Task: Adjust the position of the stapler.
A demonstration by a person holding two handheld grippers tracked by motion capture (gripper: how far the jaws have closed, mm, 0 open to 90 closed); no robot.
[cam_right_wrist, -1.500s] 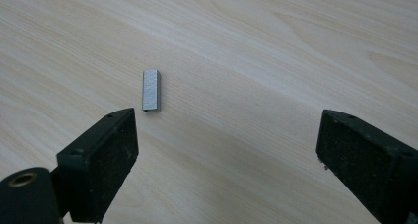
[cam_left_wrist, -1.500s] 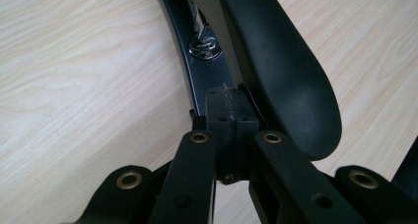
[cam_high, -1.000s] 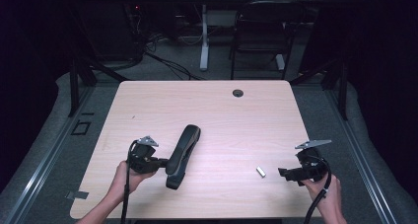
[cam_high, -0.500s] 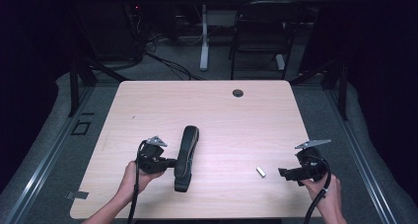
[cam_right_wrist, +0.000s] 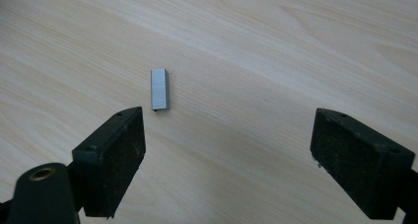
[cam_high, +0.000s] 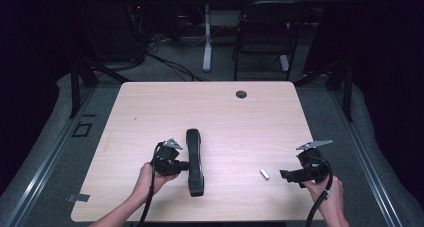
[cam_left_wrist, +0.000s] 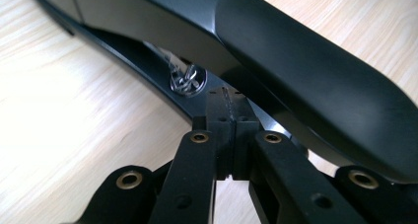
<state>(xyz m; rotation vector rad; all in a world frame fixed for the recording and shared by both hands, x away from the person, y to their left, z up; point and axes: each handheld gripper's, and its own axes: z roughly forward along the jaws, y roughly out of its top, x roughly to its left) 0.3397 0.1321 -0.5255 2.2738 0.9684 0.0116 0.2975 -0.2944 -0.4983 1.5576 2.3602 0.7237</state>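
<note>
Stapler (cam_high: 194, 162) lies in the middle of the table (cam_high: 150, 107), my left gripper (cam_high: 181, 165) clamped on its side to steady it. My right gripper (cam_high: 284, 175) waits, jaws apart, near the staple block (cam_right_wrist: 159, 89), ready to grab it.

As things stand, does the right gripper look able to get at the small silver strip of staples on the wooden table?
Probably yes: the right gripper is open, the small silver strip of staples lies just ahead on bare wooden table, nearer one finger.

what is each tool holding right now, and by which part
The left tool is shut on the black stapler, pinching the thin edge of its lower base near the middle. The right tool is open, holding nothing.
</note>
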